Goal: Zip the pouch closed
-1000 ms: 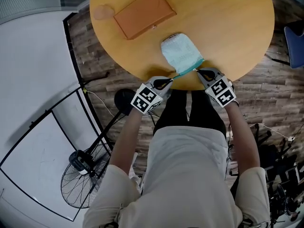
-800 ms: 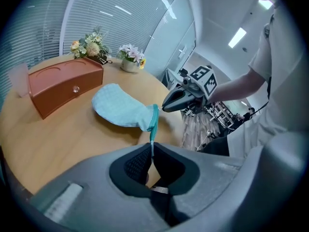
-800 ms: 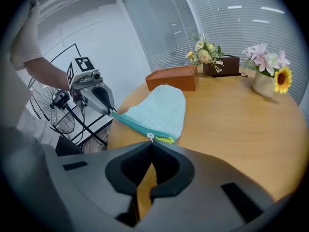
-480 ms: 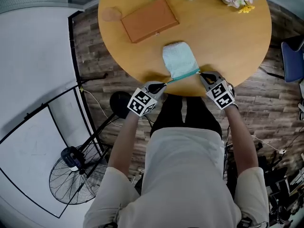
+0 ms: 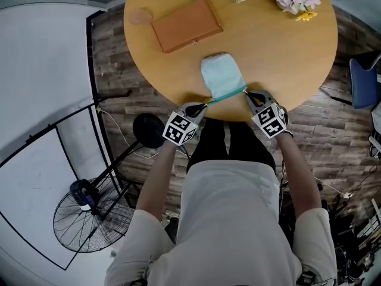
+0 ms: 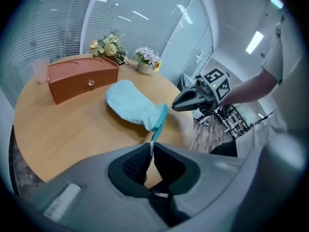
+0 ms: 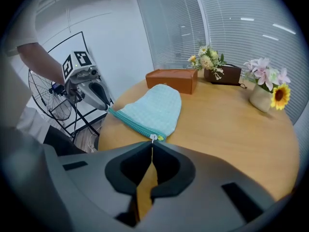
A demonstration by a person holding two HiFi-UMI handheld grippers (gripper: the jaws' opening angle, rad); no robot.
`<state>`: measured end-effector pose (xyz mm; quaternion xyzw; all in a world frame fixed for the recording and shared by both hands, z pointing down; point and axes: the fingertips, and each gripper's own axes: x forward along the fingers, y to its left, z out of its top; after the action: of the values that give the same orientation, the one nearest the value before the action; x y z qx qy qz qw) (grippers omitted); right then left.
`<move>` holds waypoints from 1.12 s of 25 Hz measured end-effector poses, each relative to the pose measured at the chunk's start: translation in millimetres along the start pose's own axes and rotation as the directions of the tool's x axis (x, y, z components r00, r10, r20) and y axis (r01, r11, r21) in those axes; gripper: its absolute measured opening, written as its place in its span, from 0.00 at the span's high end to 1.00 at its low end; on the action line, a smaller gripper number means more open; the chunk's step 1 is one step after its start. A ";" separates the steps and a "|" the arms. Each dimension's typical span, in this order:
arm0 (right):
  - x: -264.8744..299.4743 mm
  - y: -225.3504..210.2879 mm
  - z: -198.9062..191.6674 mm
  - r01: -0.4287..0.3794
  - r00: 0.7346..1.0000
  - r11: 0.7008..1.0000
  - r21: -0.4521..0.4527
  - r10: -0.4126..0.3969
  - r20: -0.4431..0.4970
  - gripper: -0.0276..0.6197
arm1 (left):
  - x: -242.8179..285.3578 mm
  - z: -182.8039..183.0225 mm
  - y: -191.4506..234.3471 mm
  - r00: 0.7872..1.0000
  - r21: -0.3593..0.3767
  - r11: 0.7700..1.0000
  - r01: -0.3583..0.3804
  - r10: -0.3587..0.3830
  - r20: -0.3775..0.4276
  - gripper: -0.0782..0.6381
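Both pouch [image 5: 222, 76] zipper [image 5: 227, 96] ends pinched: left hand-held gripper [image 5: 206, 104] clamped, right hand-held gripper [image 5: 246, 93] opening.

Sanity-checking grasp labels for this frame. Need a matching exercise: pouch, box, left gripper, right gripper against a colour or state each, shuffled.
Things:
1. pouch
2. box
3. left gripper
4. right gripper

Colour or state:
A. shut on the zipper pull
B. brown
C. light blue
D. shut on the zipper tail

Pairs: 1-C, 2-B, 3-D, 4-A
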<state>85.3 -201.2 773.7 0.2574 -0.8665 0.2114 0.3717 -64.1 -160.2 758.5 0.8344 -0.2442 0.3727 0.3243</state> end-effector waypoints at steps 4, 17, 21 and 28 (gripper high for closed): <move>3.0 0.0 -5.4 -0.007 1.000 1.000 -0.011 0.007 -0.025 0.95 | 1.8 -2.1 -2.3 1.000 -0.034 0.999 -0.013 0.013 0.010 0.85; -4.9 15.5 -12.7 -0.049 0.998 0.999 -0.020 0.048 -0.050 0.79 | 9.1 -7.4 -7.9 0.997 -0.067 0.996 -0.063 0.066 0.046 0.73; -26.7 25.7 -3.1 -0.050 0.999 0.999 -0.020 0.050 -0.013 0.79 | -0.6 -4.4 -16.9 0.994 -0.066 0.995 -0.080 0.085 0.068 0.69; -75.8 28.8 28.6 -0.012 0.997 1.000 0.008 0.012 0.074 0.79 | -36.6 19.1 -42.7 0.983 -0.057 0.993 -0.106 0.113 0.146 0.67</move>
<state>97.5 -172.8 693.4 0.2614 -0.8803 0.2076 0.3370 -49.6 -139.3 704.9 0.8371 -0.3224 0.3204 0.3044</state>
